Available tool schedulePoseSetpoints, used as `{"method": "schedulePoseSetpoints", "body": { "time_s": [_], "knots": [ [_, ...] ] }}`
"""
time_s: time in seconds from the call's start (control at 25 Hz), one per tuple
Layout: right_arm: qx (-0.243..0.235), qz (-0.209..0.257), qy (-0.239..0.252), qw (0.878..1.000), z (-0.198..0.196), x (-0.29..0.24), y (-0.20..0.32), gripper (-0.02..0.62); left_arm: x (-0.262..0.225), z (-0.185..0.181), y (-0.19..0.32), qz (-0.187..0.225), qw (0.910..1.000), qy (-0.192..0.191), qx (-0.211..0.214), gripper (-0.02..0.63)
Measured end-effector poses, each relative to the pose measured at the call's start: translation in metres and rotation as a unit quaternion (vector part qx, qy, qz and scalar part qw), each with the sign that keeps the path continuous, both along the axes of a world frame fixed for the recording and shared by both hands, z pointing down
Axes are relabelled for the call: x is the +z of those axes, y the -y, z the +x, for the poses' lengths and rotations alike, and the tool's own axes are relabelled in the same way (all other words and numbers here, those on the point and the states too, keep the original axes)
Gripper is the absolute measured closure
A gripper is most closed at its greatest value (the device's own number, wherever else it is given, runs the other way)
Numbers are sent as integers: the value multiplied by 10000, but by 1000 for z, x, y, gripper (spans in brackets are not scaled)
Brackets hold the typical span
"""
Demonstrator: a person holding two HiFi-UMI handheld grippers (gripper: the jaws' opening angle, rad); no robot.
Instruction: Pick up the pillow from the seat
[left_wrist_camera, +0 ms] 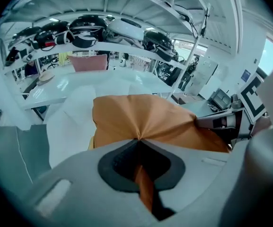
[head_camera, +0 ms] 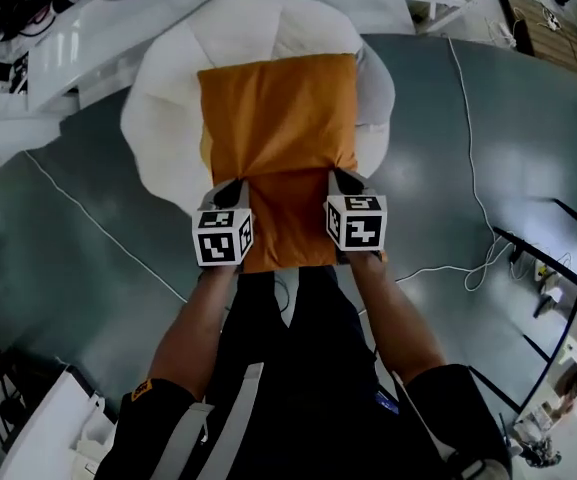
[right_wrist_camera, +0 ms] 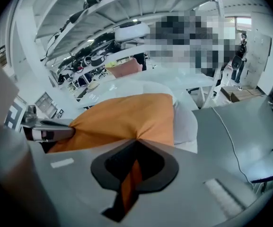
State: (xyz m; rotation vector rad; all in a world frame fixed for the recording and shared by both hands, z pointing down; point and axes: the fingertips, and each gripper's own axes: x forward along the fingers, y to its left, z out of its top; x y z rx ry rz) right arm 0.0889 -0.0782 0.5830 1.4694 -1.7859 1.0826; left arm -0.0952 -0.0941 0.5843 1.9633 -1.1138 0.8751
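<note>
An orange pillow [head_camera: 278, 118] lies over a white round cushioned seat [head_camera: 163, 118]; its near part hangs toward me. My left gripper [head_camera: 230, 190] is shut on the pillow's left edge, and the orange cloth [left_wrist_camera: 141, 122] puckers where the jaws pinch it. My right gripper [head_camera: 342, 182] is shut on the pillow's right edge, with the fabric [right_wrist_camera: 131, 115] gathered into its jaws. In the left gripper view the right gripper [left_wrist_camera: 221, 122] shows across the pillow; in the right gripper view the left gripper [right_wrist_camera: 48, 130] shows at the left.
The seat stands on a grey floor [head_camera: 468, 148] crossed by a white cable [head_camera: 468, 168]. White shelving [left_wrist_camera: 103, 51] with helmets and gear stands behind the seat. A dark metal frame [head_camera: 553, 258] is at the right. A person [right_wrist_camera: 240, 56] stands far off.
</note>
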Motion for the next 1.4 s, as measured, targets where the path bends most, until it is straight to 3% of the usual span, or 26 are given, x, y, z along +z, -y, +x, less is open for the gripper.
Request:
{"method": "schedulePoseSetpoints", "body": {
  "time_s": [0.4,0.88,1.4],
  "knots": [
    [-539,760,46,9956,-10,-122,2,586,-124,-12,-16,646,9963,-31,-574,600],
    [-1103,1416,91,9837,-17,-215,-8,586,-217,-18,-47,1247,9842,-190,-1239,600],
    [-1122,1983,-106,9736,-47,-289,-66,586,-287,-49,-103,1848,9750,-470,-1141,600]
  ]
}}
